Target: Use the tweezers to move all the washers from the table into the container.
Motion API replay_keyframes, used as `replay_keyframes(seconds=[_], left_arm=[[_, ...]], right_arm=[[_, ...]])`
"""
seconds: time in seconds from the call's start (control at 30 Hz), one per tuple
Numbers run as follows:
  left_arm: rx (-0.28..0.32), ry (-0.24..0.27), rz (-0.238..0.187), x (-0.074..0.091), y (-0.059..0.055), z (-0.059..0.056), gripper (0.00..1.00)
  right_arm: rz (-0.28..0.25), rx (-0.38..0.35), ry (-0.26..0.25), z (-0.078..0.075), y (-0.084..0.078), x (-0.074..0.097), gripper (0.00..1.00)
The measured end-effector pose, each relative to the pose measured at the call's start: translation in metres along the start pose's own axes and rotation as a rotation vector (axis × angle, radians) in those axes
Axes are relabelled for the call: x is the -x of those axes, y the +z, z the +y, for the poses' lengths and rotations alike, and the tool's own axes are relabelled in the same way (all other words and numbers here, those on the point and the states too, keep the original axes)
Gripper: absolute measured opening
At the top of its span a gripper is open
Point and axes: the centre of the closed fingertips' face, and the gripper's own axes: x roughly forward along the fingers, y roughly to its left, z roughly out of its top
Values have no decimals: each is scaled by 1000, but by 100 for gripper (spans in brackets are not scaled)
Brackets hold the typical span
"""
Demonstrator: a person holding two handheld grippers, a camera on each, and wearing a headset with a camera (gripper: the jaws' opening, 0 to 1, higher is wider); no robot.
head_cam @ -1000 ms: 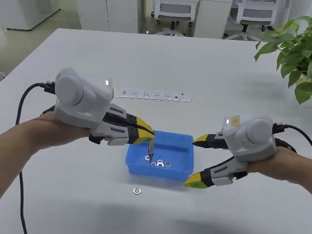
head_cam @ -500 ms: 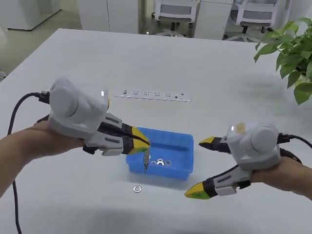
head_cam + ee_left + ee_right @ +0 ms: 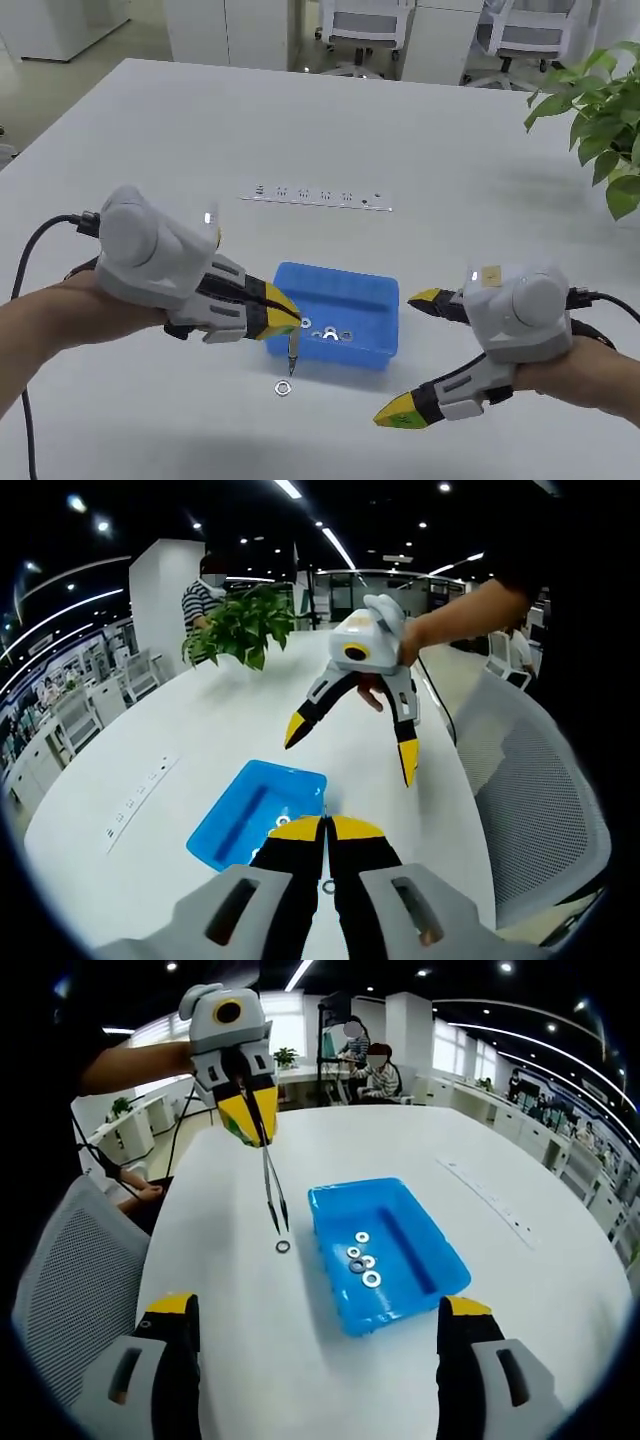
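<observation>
We find one washer (image 3: 283, 388) on the tabletop (image 3: 200, 120) just beside the tweezers (image 3: 292, 350), which the left hand-held gripper (image 3: 292, 322) clamps; the right hand-held gripper (image 3: 396, 358) stands wide open, empty.

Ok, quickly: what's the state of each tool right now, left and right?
Left tool: closed on the tweezers, their tips near the loose washer.
Right tool: open, holding nothing.
</observation>
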Motion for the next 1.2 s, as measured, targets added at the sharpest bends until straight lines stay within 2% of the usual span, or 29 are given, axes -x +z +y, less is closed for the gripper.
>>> replay_keyframes(seconds=[0.77,1.2], left_arm=[[31,-12,26,-10,-22,-7,6],[26,-10,28,-12,-31,-4,6]], right_arm=[[33,-11,24,7,-13,-3,100],[38,-12,26,8,-14,-3,99]])
